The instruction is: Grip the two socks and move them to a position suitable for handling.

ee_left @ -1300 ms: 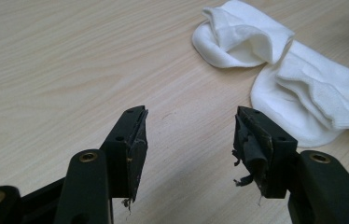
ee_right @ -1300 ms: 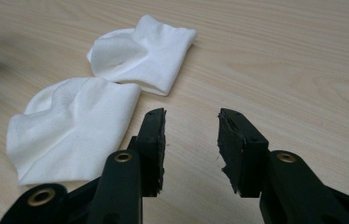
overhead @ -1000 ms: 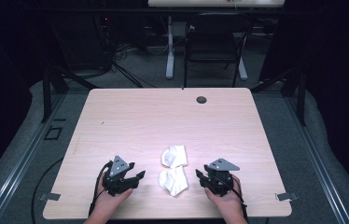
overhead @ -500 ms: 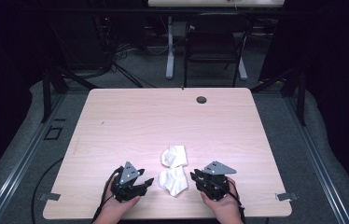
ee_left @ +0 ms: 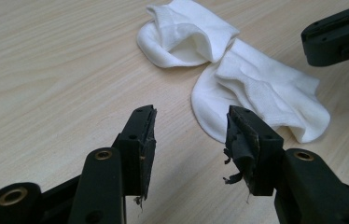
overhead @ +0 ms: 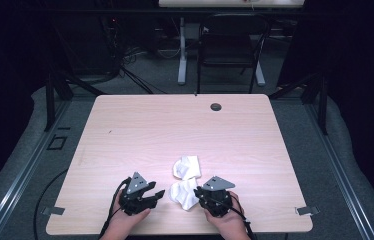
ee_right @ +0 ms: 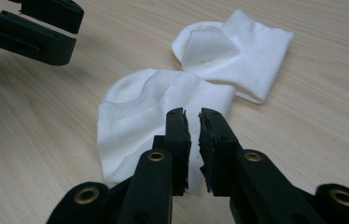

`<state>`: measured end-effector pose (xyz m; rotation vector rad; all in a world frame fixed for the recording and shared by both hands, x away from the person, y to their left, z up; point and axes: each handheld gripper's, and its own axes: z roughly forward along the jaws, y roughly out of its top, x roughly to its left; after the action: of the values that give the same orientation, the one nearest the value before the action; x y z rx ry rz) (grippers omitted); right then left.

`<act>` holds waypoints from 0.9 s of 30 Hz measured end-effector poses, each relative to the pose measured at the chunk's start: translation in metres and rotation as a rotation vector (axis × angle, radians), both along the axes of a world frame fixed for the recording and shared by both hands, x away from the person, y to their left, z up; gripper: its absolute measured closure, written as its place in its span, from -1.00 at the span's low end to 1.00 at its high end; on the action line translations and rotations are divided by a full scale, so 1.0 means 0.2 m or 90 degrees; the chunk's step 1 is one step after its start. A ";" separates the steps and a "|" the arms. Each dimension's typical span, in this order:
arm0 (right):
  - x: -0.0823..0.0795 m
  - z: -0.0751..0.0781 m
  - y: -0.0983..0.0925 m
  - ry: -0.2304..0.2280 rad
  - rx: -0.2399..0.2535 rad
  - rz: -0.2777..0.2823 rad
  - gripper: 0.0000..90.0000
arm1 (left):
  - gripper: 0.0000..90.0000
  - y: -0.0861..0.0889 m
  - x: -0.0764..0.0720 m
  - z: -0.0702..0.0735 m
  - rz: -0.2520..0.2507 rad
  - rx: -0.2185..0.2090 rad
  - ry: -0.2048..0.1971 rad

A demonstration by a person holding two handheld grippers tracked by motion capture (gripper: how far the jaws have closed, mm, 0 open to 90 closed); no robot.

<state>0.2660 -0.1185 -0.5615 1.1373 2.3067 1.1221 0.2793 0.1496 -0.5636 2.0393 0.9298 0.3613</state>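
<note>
Two white socks [overhead: 185, 180] lie touching on the desk [overhead: 140, 130], their shared long axis running near-to-far, between both tongs. Left tongs [ee_left: 189, 135] stand apart beside them; right tongs [ee_right: 195, 125], nearly together, sit over the near sock.

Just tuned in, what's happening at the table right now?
A person holds a gripper in each hand at the near edge of the table, with two white socks lying between them. The left gripper is open, aimed at the nearer sock without touching it. The right gripper has its jaws nearly closed over that sock's edge; whether it pinches fabric is unclear.
</note>
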 end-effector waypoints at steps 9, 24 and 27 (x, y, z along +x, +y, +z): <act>0.02 -0.03 0.01 0.007 -0.009 0.014 0.78 | 0.17 0.01 0.01 -0.01 0.000 -0.004 0.009; 0.07 -0.07 0.02 0.001 -0.010 0.011 0.69 | 0.26 -0.01 0.04 -0.05 -0.008 -0.002 0.027; 0.08 -0.08 0.02 0.010 -0.013 0.014 0.68 | 0.31 -0.02 0.04 -0.06 -0.012 -0.005 0.034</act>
<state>0.2826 -0.1140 -0.5772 1.1198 2.3419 1.0978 0.2881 0.1463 -0.5747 2.0578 0.9421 0.2928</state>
